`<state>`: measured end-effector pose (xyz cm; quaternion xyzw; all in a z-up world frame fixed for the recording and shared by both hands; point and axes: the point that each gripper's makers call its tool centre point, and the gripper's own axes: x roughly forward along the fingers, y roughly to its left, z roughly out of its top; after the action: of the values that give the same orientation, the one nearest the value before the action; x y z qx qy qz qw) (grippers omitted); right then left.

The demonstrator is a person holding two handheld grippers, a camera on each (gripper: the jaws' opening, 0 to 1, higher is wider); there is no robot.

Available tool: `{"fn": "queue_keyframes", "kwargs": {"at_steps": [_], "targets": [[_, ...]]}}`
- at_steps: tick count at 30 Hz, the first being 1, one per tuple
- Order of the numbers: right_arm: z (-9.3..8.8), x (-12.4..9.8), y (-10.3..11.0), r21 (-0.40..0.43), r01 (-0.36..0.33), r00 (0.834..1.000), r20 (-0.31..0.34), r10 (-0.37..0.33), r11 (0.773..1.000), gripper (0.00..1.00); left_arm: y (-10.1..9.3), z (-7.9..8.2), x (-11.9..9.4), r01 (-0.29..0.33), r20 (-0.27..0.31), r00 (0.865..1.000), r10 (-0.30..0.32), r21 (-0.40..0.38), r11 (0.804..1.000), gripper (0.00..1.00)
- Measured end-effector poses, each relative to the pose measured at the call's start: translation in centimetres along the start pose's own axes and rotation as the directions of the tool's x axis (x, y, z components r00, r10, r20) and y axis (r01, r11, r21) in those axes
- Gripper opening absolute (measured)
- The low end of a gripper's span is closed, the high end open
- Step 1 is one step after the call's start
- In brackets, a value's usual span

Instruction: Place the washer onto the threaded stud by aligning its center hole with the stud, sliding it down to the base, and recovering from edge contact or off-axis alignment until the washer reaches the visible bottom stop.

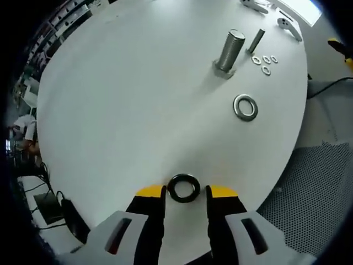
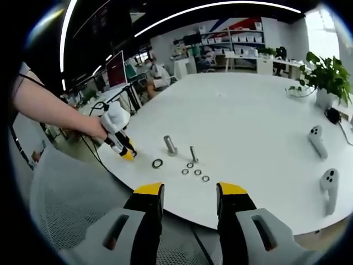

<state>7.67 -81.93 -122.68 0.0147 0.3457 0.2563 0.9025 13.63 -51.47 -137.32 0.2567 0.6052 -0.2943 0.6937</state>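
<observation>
1. Left gripper (image 1: 186, 192): I find its jaws apart, straddling a dark washer (image 1: 183, 187) that lies flat on the white table (image 1: 127, 110). The jaws are not yet clamped on it.
2. The large threaded stud (image 1: 230, 51) stands upright, well apart from that washer, with a silver washer (image 1: 245, 106) lying between them and small washers (image 1: 266, 61) and a thin bolt (image 1: 255, 41) beside it.
3. Right gripper (image 2: 185, 193): jaws apart, holding nothing, hanging off the table edge and looking across at the left gripper (image 2: 120, 138).
4. Judgement: the step in hand is pickup. Next I must close on the washer's rim, lift, carry it over the stud and level its hole on-axis.
</observation>
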Motion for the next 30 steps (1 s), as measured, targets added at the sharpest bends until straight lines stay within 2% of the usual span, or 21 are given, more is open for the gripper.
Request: {"fn": "queue_keyframes", "kwargs": {"at_steps": [5,13,18,21,25,30], "targets": [[-0.01,0.01,0.04,0.000,-0.001,1.000,0.000,0.001,1.000,0.40,0.10,-0.05,-0.05,-0.010,0.008,1.000,0.010,-0.015,1.000,0.22],[-0.04,0.03,0.06,-0.001,-0.002,1.000,-0.003,0.002,1.000,0.40,0.10,-0.04,-0.10,-0.006,-0.017,1.000,0.006,-0.016,1.000,0.21],[-0.13,0.06,0.10,-0.004,-0.004,1.000,-0.008,0.004,1.000,0.40,0.39,-0.05,-0.15,0.005,0.030,1.000,-0.003,-0.052,0.999,0.20],[-0.07,0.04,0.00,0.003,0.000,1.000,-0.004,0.000,1.000,0.40,0.37,-0.01,-0.20,0.008,0.052,0.999,-0.006,-0.037,0.999,0.19],[-0.13,0.05,0.03,0.001,0.000,1.000,-0.008,0.000,1.000,0.40,0.10,0.30,-0.18,-0.005,0.036,0.999,0.005,0.016,1.000,0.19],[-0.14,0.04,0.04,0.000,0.000,1.000,-0.007,0.000,1.000,0.40,0.11,0.54,-0.14,0.002,0.028,1.000,-0.003,0.026,1.000,0.19]]}}
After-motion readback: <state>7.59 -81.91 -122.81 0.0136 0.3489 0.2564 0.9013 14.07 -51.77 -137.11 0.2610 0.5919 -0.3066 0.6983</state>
